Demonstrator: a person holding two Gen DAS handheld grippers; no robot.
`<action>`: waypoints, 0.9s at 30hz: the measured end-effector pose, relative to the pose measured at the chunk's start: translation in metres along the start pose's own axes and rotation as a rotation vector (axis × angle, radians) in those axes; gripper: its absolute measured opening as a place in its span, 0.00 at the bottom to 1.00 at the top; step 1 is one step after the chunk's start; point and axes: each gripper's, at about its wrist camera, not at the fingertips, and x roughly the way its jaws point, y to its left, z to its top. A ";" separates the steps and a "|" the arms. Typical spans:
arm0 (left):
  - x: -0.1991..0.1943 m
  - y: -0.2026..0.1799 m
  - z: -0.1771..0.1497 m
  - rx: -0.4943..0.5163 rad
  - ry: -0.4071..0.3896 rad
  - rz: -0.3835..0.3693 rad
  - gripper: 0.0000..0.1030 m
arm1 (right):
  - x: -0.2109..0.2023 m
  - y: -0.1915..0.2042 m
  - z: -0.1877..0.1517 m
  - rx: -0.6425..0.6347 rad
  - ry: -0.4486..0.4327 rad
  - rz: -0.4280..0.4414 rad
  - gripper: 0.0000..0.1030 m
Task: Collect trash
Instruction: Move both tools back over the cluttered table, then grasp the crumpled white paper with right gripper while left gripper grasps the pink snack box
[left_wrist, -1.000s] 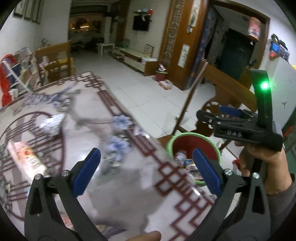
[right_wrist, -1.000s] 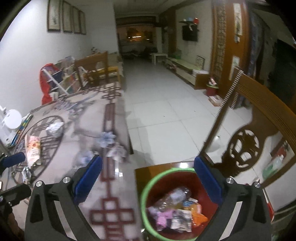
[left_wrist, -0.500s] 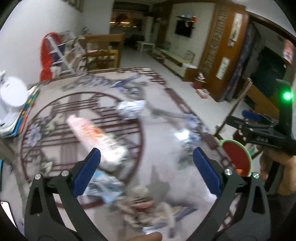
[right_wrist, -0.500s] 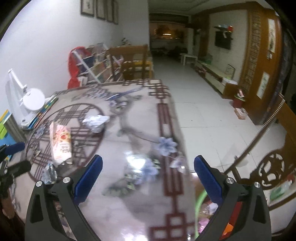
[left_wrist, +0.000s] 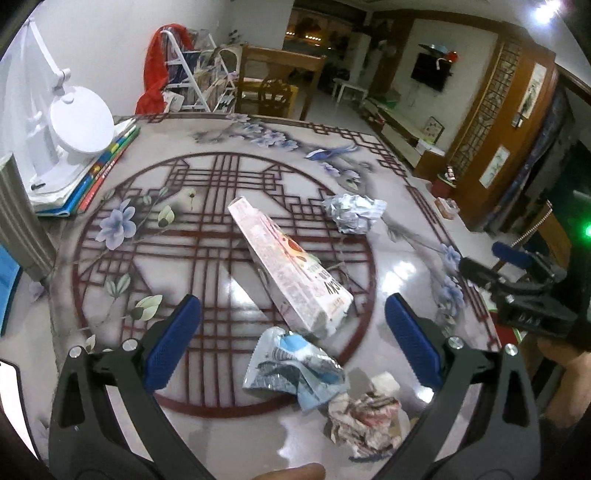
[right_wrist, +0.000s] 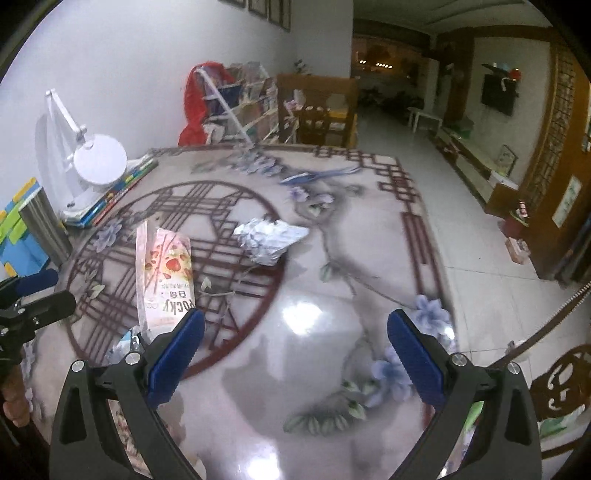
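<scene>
My left gripper stands open above a blue-and-silver snack wrapper. Just beyond it lies a long pink Pocky box, and a crumpled reddish paper wad sits to the lower right. A crumpled silver foil ball lies farther back. My right gripper hangs open over the bare glossy table, with nothing between its fingers. The Pocky box and the foil ball lie ahead to its left. The right gripper also shows at the right edge of the left wrist view.
A white desk lamp stands on stacked books at the table's back left. A wooden chair back stands past the table's right edge. Chairs and a rack lie behind the table.
Both grippers have swung left from the green-rimmed red bin beside the table to over the tabletop. The bin has left both views and the trash pieces now lie close under the left gripper.
</scene>
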 end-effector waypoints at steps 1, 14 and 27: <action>0.004 0.000 0.002 -0.001 0.003 0.005 0.95 | 0.008 0.001 0.001 -0.001 0.014 0.008 0.93; 0.081 0.021 0.019 -0.115 0.097 0.075 0.95 | 0.088 0.000 0.034 0.007 0.062 0.028 0.93; 0.121 0.025 0.025 -0.138 0.132 0.112 0.95 | 0.153 -0.005 0.058 0.103 0.088 0.123 0.93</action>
